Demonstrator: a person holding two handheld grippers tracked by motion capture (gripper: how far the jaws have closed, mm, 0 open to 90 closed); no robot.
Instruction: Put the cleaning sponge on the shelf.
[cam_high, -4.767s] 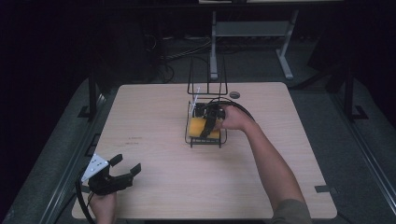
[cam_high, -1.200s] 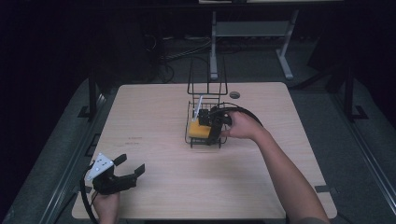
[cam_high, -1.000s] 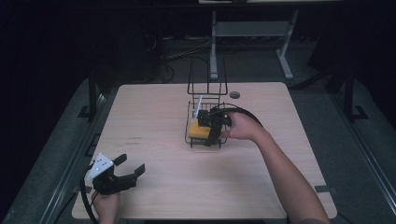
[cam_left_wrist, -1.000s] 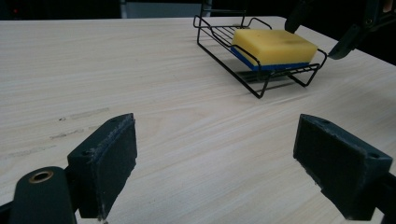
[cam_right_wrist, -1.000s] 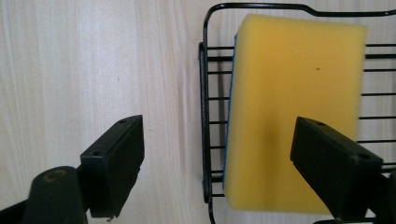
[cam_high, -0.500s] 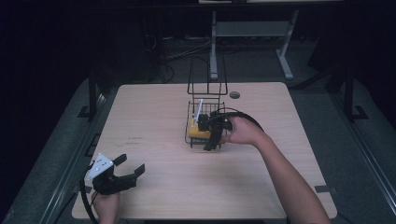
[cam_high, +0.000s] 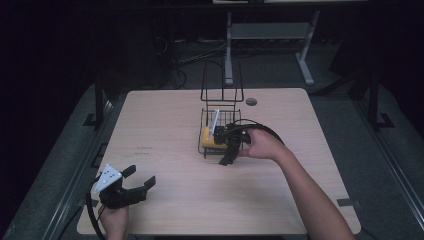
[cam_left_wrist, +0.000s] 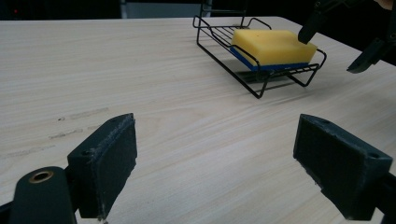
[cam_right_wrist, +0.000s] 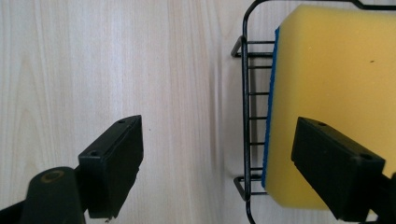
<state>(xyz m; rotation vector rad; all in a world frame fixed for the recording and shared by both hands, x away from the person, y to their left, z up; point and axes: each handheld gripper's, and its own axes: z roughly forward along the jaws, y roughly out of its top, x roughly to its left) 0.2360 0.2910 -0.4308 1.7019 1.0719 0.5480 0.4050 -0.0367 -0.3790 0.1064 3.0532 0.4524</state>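
Sponge (cam_right_wrist: 336, 102) sits in rack (cam_right_wrist: 246, 116), placing looks done; right gripper (cam_right_wrist: 233, 168) fingers wide open, empty, above; left gripper (cam_left_wrist: 224, 172) open, idle.

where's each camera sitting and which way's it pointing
High view: above the person's side, looking forward and down on the table; both forearms, left gripper, right gripper by the wire rack.
Left gripper view: low over the table, facing the rack; own open jaws rise from the bottom.
Right gripper view: straight down at the rack's edge; own open jaws straddle it.
Shared: all three show the yellow sponge lying in the rack.
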